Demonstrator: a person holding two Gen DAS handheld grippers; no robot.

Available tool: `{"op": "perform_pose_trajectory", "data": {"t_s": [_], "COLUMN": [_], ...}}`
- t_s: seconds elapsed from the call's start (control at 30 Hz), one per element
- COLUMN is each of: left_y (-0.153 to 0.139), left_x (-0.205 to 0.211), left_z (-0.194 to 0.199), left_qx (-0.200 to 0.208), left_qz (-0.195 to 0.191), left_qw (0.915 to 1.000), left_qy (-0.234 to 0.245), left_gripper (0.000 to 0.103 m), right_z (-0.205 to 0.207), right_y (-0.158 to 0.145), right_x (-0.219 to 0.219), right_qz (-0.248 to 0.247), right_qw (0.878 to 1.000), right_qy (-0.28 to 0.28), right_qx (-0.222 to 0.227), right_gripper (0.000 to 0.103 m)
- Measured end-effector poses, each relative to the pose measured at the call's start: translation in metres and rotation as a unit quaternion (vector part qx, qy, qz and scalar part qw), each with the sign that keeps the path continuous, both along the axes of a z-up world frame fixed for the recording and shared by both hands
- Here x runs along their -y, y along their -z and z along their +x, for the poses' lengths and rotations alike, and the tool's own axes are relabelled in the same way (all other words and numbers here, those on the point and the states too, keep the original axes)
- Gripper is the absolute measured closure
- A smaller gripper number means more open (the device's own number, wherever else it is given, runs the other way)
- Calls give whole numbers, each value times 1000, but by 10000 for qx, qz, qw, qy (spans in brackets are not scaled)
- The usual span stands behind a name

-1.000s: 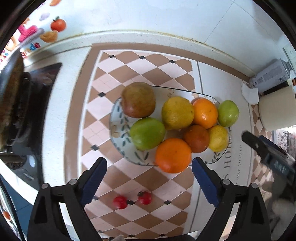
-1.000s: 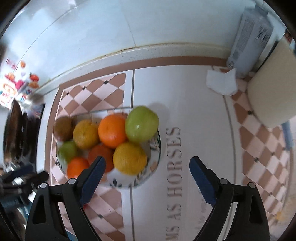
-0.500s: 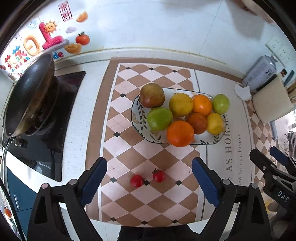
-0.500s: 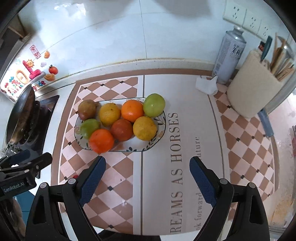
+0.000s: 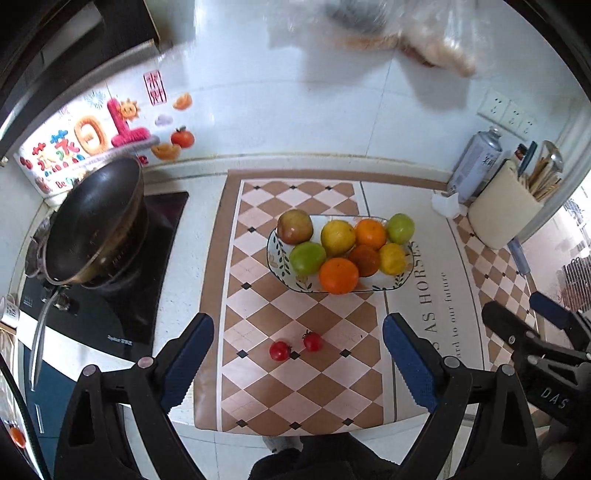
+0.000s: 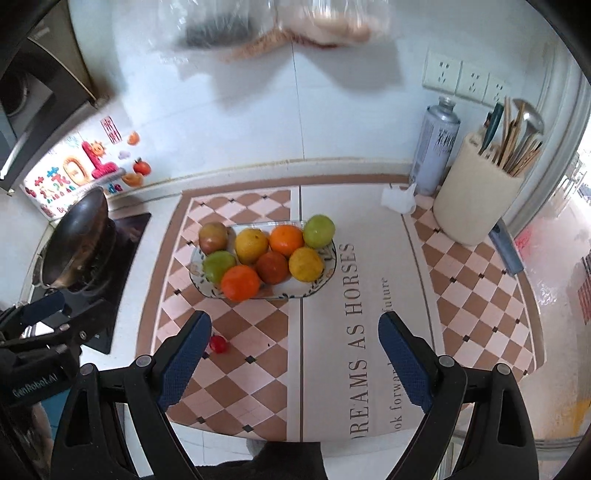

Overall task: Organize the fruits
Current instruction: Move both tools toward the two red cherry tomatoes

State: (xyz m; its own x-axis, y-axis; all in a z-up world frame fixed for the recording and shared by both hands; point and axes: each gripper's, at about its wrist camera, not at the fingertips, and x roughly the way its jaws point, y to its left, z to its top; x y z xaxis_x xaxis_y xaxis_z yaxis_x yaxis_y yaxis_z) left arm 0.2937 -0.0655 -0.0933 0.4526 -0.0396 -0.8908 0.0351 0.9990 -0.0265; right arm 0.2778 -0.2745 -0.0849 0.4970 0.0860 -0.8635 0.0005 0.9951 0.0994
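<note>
A patterned oval plate [image 5: 276, 254] [image 6: 321, 277] sits mid-counter on a checkered mat, holding several fruits: oranges [image 5: 338, 275] [image 6: 240, 283], green ones [image 5: 307, 257] [image 6: 319, 231], yellow ones [image 5: 337, 237] and a brownish one [image 5: 295, 226]. Two cherry tomatoes [image 5: 279, 350] [image 5: 313, 341] lie on the mat in front of the plate; the right wrist view shows one [image 6: 218, 343]. My left gripper [image 5: 298, 360] is open and empty, well back above the counter's front edge. My right gripper [image 6: 291, 358] is open and empty, also well back.
A black wok [image 5: 92, 221] sits on a stove at the left. A spray can [image 6: 437, 144], a cream utensil holder [image 6: 476, 199] and a crumpled tissue [image 6: 399, 197] stand at the back right. A blurred clear bag [image 5: 424, 33] hangs overhead.
Both grippers have pulled back and up from the plate, so the fruits look smaller and more counter shows. Both stay open and empty.
</note>
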Motion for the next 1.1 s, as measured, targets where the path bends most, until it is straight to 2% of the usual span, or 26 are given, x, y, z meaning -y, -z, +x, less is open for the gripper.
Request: {"op": "perform_pose_trajectory", "data": {"t_s": [0.33, 0.77, 0.93, 1.0, 1.1], "left_y": [-27, -41, -34, -27, -9], "left_x": [-2, 1, -2, -9, -26], "left_z": [-25, -26, -19, -14, -3], "left_qx": [324, 525, 446, 383, 145], "left_qz": [-44, -55, -39, 8, 93], "left_qw": [9995, 9986, 9990, 9991, 9984], "left_qy": [53, 56, -44, -201, -537], "left_gripper": [9, 9, 9, 9, 9], "right_z": [-26, -27, -14, -6, 8], "right_y": [-41, -46, -30, -14, 26], "right_x": [-3, 3, 3, 2, -5], "right_qz": [54, 185, 381, 585, 985], "right_qw": [9995, 9993, 9992, 9981, 9928], "right_qy": [51, 101, -2, -125, -375], "right_qx": [300, 297, 88, -108, -565], "right_gripper": [9, 9, 9, 9, 9]}}
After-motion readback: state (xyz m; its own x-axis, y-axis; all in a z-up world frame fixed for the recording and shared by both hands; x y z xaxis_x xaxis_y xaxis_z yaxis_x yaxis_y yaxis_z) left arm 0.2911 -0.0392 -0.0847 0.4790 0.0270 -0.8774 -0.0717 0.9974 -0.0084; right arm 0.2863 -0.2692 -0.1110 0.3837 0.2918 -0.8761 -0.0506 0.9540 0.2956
